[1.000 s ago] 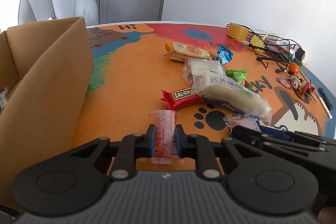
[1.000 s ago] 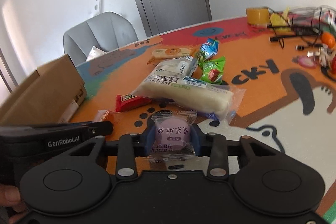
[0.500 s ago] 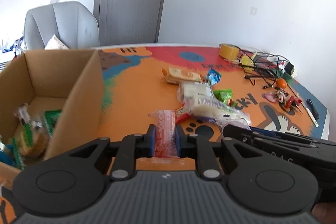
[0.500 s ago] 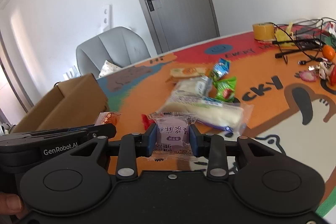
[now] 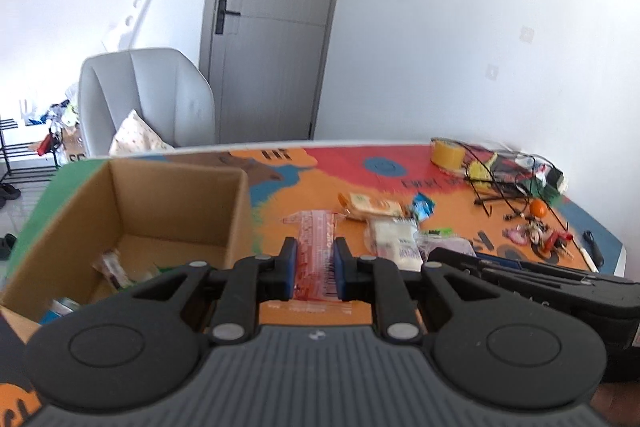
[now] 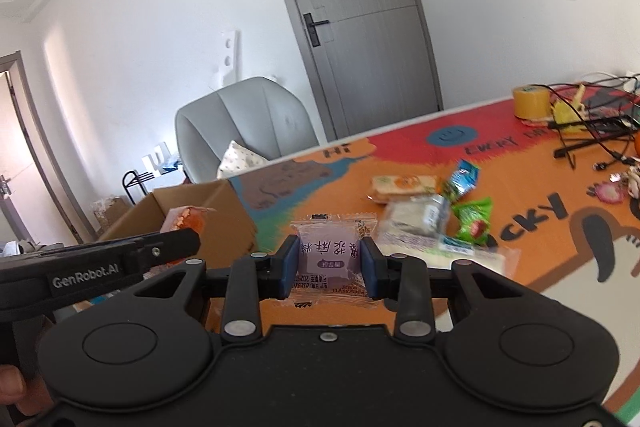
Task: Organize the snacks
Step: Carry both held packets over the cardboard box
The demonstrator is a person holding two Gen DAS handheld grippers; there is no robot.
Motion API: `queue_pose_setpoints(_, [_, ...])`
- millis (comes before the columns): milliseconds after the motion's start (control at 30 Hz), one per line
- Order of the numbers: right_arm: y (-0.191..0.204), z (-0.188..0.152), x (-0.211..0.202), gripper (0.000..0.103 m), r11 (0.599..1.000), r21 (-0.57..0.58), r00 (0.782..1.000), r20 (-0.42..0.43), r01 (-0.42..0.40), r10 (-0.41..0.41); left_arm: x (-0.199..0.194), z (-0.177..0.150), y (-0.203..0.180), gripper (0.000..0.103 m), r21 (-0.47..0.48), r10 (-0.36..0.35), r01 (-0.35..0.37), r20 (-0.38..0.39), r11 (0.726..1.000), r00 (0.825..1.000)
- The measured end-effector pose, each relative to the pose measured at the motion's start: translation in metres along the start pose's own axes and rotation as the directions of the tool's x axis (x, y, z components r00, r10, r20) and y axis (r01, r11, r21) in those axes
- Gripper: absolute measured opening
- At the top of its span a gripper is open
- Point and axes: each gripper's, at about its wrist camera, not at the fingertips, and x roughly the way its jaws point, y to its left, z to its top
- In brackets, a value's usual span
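My left gripper [image 5: 313,262] is shut on a thin red-and-clear snack packet [image 5: 316,251], held above the table just right of the open cardboard box [image 5: 176,203]. The box holds several wrapped snacks on its floor. My right gripper [image 6: 329,264] is shut on a purple snack packet [image 6: 330,255] in clear wrap. In the right wrist view the left gripper [image 6: 176,243] reaches in from the left with its packet [image 6: 185,219] over the box [image 6: 224,211]. Loose snacks lie beyond: a cracker pack [image 6: 404,186], a white cake pack [image 6: 420,217], a green packet [image 6: 474,221] and a blue packet [image 6: 464,175].
The round table has a colourful orange mat [image 5: 288,203]. At its far right lie a roll of yellow tape [image 5: 446,153], tangled black cables [image 5: 504,183], an orange ball [image 5: 539,209] and small trinkets. A grey chair [image 5: 148,99] with a cushion stands behind the box, before a grey door.
Both grippers have risen with their packets still held. The view has swung left, so the box's inside and its snacks have come into sight below the left gripper.
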Motion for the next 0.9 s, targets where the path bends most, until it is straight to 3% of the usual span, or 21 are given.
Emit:
queue_pose_setpoints(400, [0.039, 0.014, 0.009, 0.034, 0.997, -0.050, 0.998, 0.013, -0.063, 0.064, -0.023, 0.014, 0.040, 0.017, -0.047, 0.059, -0.057, 0.050, 0.997, 0.997])
queue_pose_setpoints(900, [0.071, 0.020, 0.030, 0.034, 0.987, -0.094, 0.991, -0.006, -0.130, 0.130, -0.018, 0.019, 0.085, 0.017, -0.098, 0.120, -0.115, 0.045, 0.988, 0.992])
